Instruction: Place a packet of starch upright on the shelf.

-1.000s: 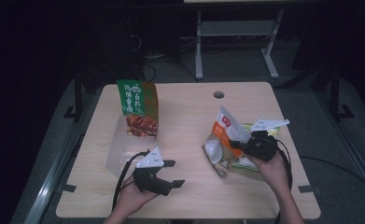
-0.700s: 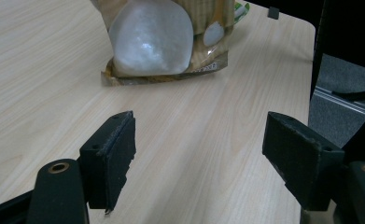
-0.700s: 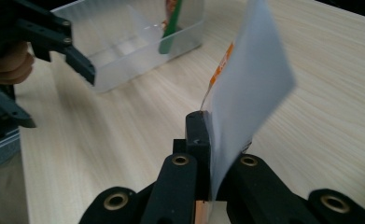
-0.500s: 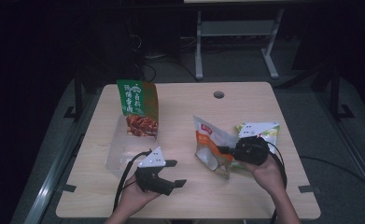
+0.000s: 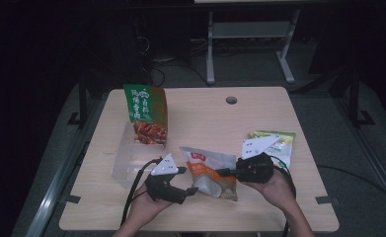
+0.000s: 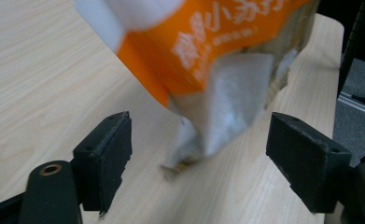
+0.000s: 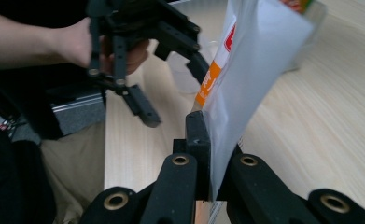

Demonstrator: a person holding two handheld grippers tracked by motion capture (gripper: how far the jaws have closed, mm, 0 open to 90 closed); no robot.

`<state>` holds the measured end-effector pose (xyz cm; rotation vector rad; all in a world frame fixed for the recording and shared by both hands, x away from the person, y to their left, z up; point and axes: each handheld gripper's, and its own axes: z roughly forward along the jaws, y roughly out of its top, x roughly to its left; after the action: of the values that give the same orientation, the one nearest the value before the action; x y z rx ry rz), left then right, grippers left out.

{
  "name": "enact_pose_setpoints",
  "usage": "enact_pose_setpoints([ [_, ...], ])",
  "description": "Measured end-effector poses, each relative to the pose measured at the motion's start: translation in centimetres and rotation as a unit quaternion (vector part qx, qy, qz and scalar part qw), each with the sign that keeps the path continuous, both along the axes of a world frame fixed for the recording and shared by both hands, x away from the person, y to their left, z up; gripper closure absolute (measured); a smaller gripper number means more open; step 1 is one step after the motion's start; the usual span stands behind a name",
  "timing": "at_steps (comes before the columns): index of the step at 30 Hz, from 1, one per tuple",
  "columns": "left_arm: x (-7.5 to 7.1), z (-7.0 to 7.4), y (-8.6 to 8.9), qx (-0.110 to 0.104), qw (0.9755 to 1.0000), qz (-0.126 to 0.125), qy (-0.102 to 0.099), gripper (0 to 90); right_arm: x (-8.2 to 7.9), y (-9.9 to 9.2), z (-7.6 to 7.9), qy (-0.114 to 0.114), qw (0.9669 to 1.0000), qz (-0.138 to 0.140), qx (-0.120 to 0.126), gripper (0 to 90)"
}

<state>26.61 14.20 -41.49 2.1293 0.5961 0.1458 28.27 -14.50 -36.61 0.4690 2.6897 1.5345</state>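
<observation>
An orange and white snack bag (image 5: 208, 173) hangs just above the table (image 5: 205, 118), in front of the person. My right gripper (image 5: 221, 173) is shut on the bag's edge and points left; in the right gripper view its jaws (image 7: 206, 135) pinch the white film of the bag (image 7: 255, 70). My left gripper (image 5: 188, 180) faces it from the left, open. Its jaws have just spread a little wider. In the left gripper view the bag's (image 6: 227, 56) lower corner sits between the pads (image 6: 199, 140), touching neither. The left gripper (image 7: 171, 88) also appears in the right gripper view.
A green and red snack bag (image 5: 146, 113) stands at the table's back left, with a clear plastic container (image 5: 126, 158) in front of it. A green and yellow packet (image 5: 274, 143) lies at the right. A cable hole (image 5: 231, 100) is near the far edge.
The right gripper has carried the orange bag leftward, from above the green packet to between the left gripper's jaws. The left hand has stayed where it was.
</observation>
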Motion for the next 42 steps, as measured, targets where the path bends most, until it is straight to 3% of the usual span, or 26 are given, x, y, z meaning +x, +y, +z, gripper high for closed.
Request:
enact_pose_setpoints([
  [4, 0.1, -0.1, -0.3, -0.007, 0.9999, -0.009, 0.007, 30.5, -0.1, 0.2, -0.6, 0.002, 0.9996, 0.028, 0.006, 89.5],
  [8, 0.0, -0.2, -0.4, -0.016, 0.9996, -0.016, 0.018, 50.7, -0.2, 0.5, -0.5, -0.005, 0.9993, 0.036, 0.002, 89.4],
  [12, 0.1, -0.3, 0.0, -0.024, 0.9995, -0.007, 0.020, 67.1, 0.0, 0.5, -0.6, -0.003, 0.9993, 0.038, 0.003, 89.3],
  [14, 0.2, -0.3, 0.2, -0.028, 0.9993, -0.009, 0.023, 71.1, 0.0, 0.4, -0.7, -0.005, 0.9993, 0.036, 0.003, 89.3],
  [17, -0.1, -0.2, 0.0, -0.029, 0.9994, -0.011, 0.015, 77.2, 0.0, 0.5, -0.6, -0.006, 0.9994, 0.033, 0.002, 89.2],
  [19, -0.4, -0.1, -0.1, -0.032, 0.9993, -0.015, 0.009, 87.2, 0.1, 0.5, -0.6, -0.006, 0.9996, 0.029, 0.002, 89.2],
  [21, -0.5, -0.1, -0.4, -0.026, 0.9996, -0.012, -0.001, 87.5, 0.2, 0.5, -0.7, -0.002, 0.9997, 0.022, 0.003, 89.1],
  [29, -0.9, -0.1, -0.4, -0.025, 0.9996, 0.002, -0.008, 89.3, 0.6, 0.3, -1.0, 0.001, 1.0000, -0.001, 0.003, 85.7],
  [34, -1.0, -0.1, -0.3, -0.024, 0.9996, 0.007, -0.011, 89.3, 1.1, 0.0, -1.8, 0.033, 0.9991, -0.024, -0.007, 79.2],
  [36, -1.0, -0.1, -0.3, -0.023, 0.9996, 0.008, -0.014, 89.3, 1.1, 0.1, -2.1, 0.034, 0.9990, -0.028, -0.007, 76.9],
  [39, -1.0, -0.1, -0.2, -0.022, 0.9996, 0.006, -0.015, 89.3, 1.2, 0.4, -2.8, 0.052, 0.9978, -0.037, -0.016, 68.1],
  [42, -1.0, -0.1, -0.2, -0.022, 0.9996, 0.006, -0.015, 89.2, 1.1, 1.0, -3.3, 0.058, 0.9977, -0.032, -0.017, 71.2],
])
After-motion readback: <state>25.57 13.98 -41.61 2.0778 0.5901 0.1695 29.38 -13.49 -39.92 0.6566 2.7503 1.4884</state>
